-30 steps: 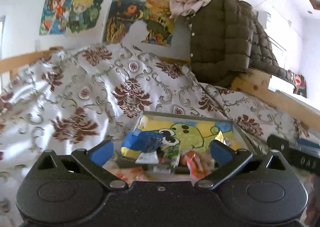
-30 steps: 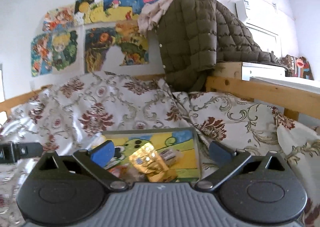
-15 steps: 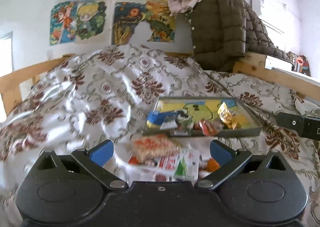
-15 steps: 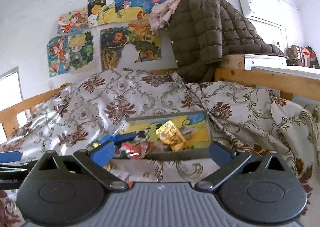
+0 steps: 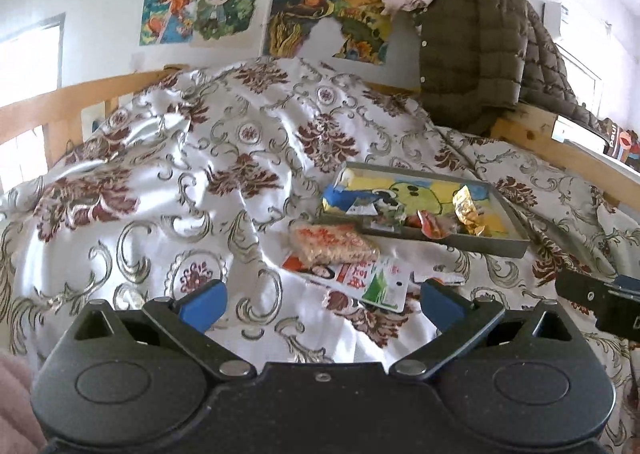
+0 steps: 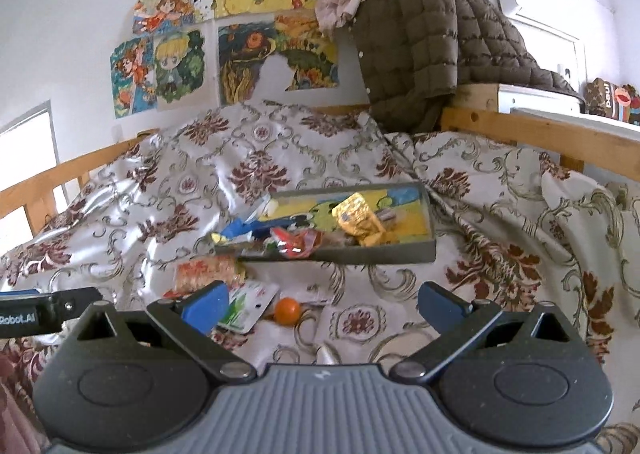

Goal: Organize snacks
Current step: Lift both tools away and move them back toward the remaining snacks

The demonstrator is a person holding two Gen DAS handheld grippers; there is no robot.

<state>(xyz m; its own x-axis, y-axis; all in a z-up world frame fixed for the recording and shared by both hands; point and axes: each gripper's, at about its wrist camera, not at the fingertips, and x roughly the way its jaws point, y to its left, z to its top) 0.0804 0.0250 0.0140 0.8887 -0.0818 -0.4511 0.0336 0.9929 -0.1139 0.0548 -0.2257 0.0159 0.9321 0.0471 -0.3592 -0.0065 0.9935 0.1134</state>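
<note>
Your left tool [image 5: 322,300] is spread wide with nothing between its blue pads; your right tool [image 6: 322,300] is likewise wide and empty. Both hover above the bed, over the floral bedspread [image 5: 192,182].

The shallow grey tray [image 6: 360,254] sits on the bedspread ahead of both tools. In it: a gold foil packet [image 6: 358,216] toward the right, a red wrapper [image 6: 294,242] near the front rim, a blue packet [image 5: 346,200] at the left end, partly over the rim in the right wrist view.

Loose on the bed, just in front of the tray: an orange-printed clear bag [image 5: 332,242], lying over a flat red-and-white packet [image 5: 320,270]; a green-and-white packet [image 5: 386,284] touching that one; a small orange ball [image 6: 287,310] beside the green-and-white packet.

A brown quilted jacket [image 6: 424,42] hangs at the bed's far rail
</note>
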